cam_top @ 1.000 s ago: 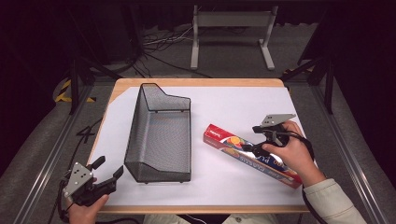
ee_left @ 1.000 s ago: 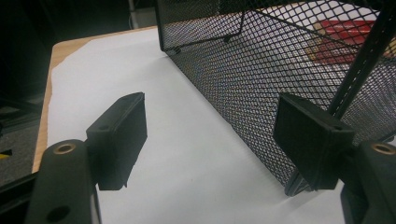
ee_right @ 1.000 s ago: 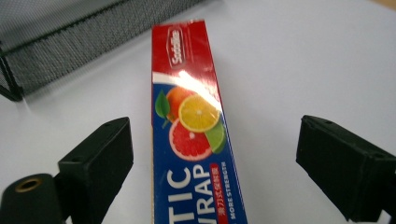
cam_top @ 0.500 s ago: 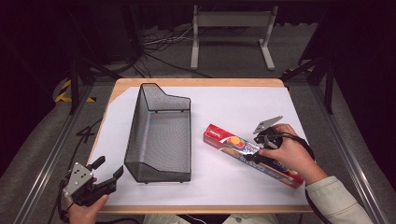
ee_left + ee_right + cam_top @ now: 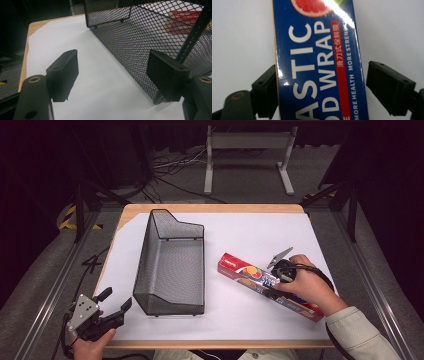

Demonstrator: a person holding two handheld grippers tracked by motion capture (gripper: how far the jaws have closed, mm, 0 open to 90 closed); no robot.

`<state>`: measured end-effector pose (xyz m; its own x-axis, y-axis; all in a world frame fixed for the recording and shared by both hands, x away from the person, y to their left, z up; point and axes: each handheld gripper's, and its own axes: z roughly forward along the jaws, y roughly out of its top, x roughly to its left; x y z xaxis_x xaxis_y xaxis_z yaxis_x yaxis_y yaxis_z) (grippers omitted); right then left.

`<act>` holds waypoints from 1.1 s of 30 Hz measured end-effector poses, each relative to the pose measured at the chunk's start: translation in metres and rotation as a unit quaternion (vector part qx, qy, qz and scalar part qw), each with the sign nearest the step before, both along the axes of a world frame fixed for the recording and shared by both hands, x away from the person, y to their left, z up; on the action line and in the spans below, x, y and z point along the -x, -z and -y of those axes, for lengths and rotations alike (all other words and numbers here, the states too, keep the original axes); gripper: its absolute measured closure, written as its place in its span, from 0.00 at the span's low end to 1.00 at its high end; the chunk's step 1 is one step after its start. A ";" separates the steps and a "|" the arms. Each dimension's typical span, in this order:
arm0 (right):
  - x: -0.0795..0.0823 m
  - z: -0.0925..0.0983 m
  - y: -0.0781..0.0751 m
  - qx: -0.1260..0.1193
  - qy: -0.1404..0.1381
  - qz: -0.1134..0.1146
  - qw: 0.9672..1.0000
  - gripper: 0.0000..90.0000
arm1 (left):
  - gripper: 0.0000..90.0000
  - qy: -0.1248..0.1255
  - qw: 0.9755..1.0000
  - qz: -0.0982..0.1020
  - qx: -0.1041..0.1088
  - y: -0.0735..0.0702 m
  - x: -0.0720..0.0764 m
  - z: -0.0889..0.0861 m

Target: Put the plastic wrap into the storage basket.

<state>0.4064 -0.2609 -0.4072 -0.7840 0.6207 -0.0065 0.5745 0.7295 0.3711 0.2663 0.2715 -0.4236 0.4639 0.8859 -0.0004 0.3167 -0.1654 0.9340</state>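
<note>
White paper covers our table (image 5: 350, 235). At its right, near edge lies the plastic wrap box (image 5: 250, 272), long axis running far-left to near-right. Our right gripper (image 5: 317, 87) straddles it crosswise, jaws just closing, right pad (image 5: 390, 87) not yet touching. Our left gripper (image 5: 112, 310) waits wide open beside the mesh basket (image 5: 172, 265)

Glossy printed cardboard on the plastic wrap box (image 5: 317, 62), matt black wire mesh (metal) for the basket (image 5: 172, 265), smooth white paper over the wooden table (image 5: 210, 208).
</note>
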 end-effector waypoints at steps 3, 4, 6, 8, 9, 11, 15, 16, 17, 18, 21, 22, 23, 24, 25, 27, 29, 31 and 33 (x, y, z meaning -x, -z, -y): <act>-0.001 0.000 0.001 0.007 -0.001 -0.004 1.000 0.22 | 0.29 0.001 1.000 0.001 -0.001 0.000 0.000 -0.001; -0.001 -0.001 0.001 0.008 -0.001 -0.005 1.000 0.22 | 0.29 -0.001 1.000 0.000 0.001 0.000 0.001 0.000; -0.001 -0.002 0.000 0.011 -0.003 -0.013 1.000 0.28 | 0.29 -0.002 1.000 0.000 0.003 0.000 0.001 0.000; -0.001 -0.003 -0.001 0.010 -0.002 -0.024 1.000 0.33 | 0.29 -0.002 1.000 0.000 0.001 0.000 0.001 -0.001; 0.000 -0.004 -0.002 0.011 -0.001 -0.027 1.000 0.36 | 0.29 -0.003 1.000 0.000 0.001 0.000 0.001 -0.001; 0.000 -0.004 -0.002 0.012 -0.003 -0.031 0.999 0.39 | 0.29 -0.003 1.000 -0.001 0.000 0.000 0.002 -0.002; 0.000 -0.008 -0.004 0.027 0.000 -0.032 0.999 0.39 | 0.29 -0.004 1.000 0.000 0.002 0.000 0.002 -0.002; 0.000 -0.008 -0.005 0.029 -0.001 -0.033 0.999 0.40 | 0.29 -0.003 1.000 0.001 0.003 0.000 0.002 -0.002; 0.000 -0.008 -0.005 0.029 -0.001 -0.033 0.999 0.40 | 0.29 -0.003 1.000 0.001 0.003 0.000 0.002 -0.002; 0.000 -0.008 -0.005 0.030 -0.003 -0.033 0.999 0.40 | 0.29 -0.003 1.000 0.001 0.004 0.000 0.001 -0.002; 0.001 -0.009 -0.005 0.032 -0.004 -0.028 0.999 0.42 | 0.29 -0.004 1.000 0.000 0.005 0.000 0.001 -0.002; 0.002 -0.009 -0.006 0.033 -0.006 -0.025 0.999 0.42 | 0.29 -0.004 1.000 -0.001 0.004 0.000 0.001 -0.002; 0.002 -0.009 -0.006 0.033 -0.006 -0.025 0.999 0.42 | 0.29 -0.003 1.000 -0.001 0.005 0.000 0.001 -0.002; 0.002 -0.009 -0.006 0.033 -0.006 -0.024 0.999 0.43 | 0.29 -0.004 1.000 -0.001 0.003 0.000 0.001 -0.001; 0.003 -0.010 -0.006 0.033 -0.004 -0.025 0.999 0.43 | 0.29 -0.004 1.000 -0.001 0.003 0.000 0.001 -0.001; 0.005 -0.011 -0.009 0.030 -0.001 -0.027 0.999 0.43 | 0.29 -0.004 1.000 0.000 0.003 0.000 0.001 -0.001; 0.006 -0.012 -0.011 0.027 0.000 -0.026 0.999 0.43 | 0.29 -0.005 1.000 -0.001 0.004 0.000 0.001 -0.001; 0.007 -0.013 -0.017 0.023 -0.001 -0.026 0.999 0.43 | 0.29 -0.004 1.000 0.000 0.003 0.000 0.000 -0.001; 0.008 -0.014 -0.022 0.015 0.004 -0.022 1.000 0.43 | 0.29 -0.004 1.000 0.000 0.003 0.000 0.000 -0.001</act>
<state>0.3983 -0.2469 -0.3850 -0.7794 0.6264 0.0090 0.5948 0.7355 0.3244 0.2658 0.2728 -0.4234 0.4559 0.8900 -0.0054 0.3178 -0.1572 0.9350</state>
